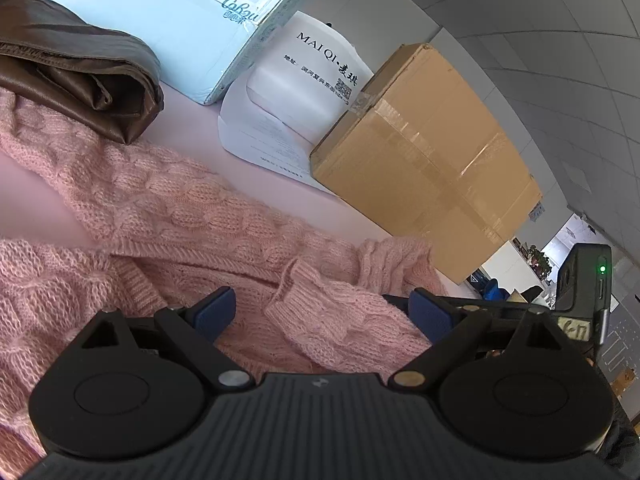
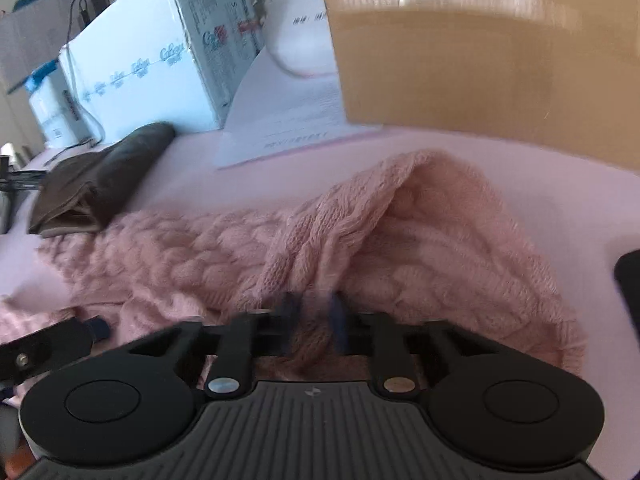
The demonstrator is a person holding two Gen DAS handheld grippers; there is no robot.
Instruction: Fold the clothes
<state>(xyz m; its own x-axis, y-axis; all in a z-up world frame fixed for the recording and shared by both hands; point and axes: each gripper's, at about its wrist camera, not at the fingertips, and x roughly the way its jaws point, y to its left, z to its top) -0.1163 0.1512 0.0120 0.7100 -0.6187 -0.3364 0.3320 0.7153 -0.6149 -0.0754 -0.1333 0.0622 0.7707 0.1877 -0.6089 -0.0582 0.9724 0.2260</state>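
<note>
Pink wool fills most of both views: a chunky knitted sweater (image 1: pixel 168 216) lies spread out on a pale pink desk (image 1: pixel 200 136). In the left wrist view one sleeve runs across the desk, and its ribbed cuff (image 1: pixel 296 284) lies between the two blue pads of the left gripper (image 1: pixel 322 312). The jaws of that gripper stand wide open. The cuff sits in the gap, but the pads do not press on it.

In the right wrist view the right gripper (image 2: pixel 314 320) has its jaws closed tight on a fold of the sweater (image 2: pixel 360 232). The knit bunches up between the blue pads and rises into a soft hump just behind them. This view is a bit blurry.

A folded brown leather garment (image 1: pixel 76 72) lies on the desk at the far end of the sweater and touches it. Behind it stands a light blue box (image 1: pixel 168 20). Next to that are a white bag (image 1: pixel 312 80) with black letters and a taped cardboard box (image 1: pixel 432 152).
</note>
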